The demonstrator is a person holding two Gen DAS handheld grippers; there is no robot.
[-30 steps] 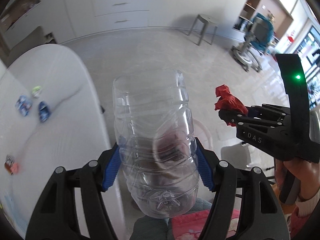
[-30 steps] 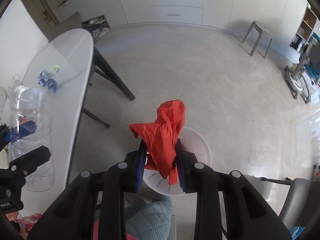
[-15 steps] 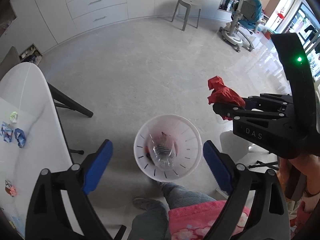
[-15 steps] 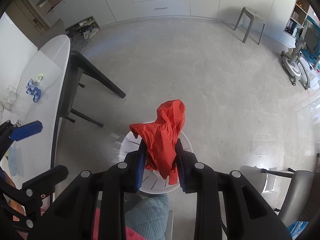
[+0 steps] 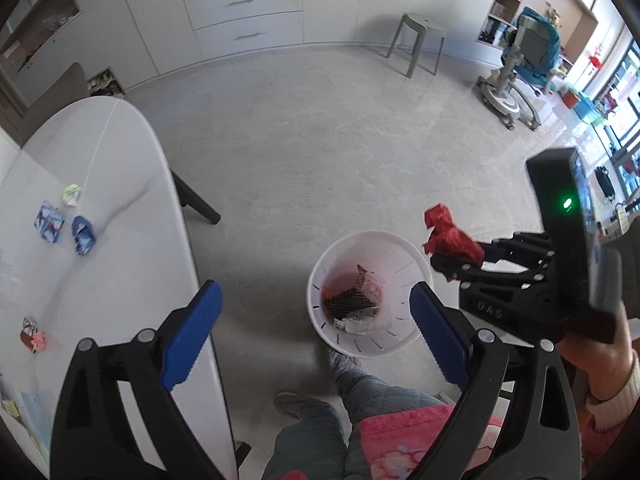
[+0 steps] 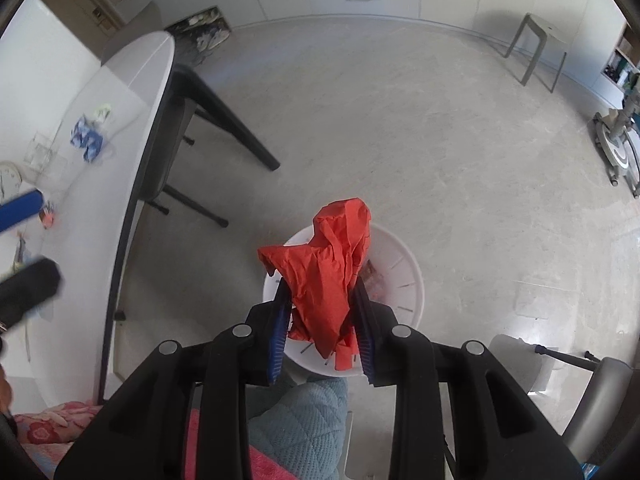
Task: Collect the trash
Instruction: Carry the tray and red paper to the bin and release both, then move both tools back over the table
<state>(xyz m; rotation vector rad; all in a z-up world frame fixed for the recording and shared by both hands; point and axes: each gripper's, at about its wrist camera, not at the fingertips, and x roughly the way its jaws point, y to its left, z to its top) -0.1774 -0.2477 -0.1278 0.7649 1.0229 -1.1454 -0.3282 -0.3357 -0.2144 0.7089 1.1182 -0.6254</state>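
The left gripper is held wide open above the floor, and nothing is gripped between its blue pads. It is seen beside the edge of the white table. Just beyond it, the white bin stands on the floor, and crumpled wrappers and a dark piece of trash are seen lying at its bottom.

The right gripper is closed on a crumpled red paper, which is pinched between the two pads and sticks up above them. In the right wrist view the paper is held over the bin, near its rim; in the left wrist view the same paper is seen just beside the right side of the bin.

More trash is left on the table: two blue wrappers, a small green scrap and a pink-red scrap. A grey stool is seen well apart, near the drawers.
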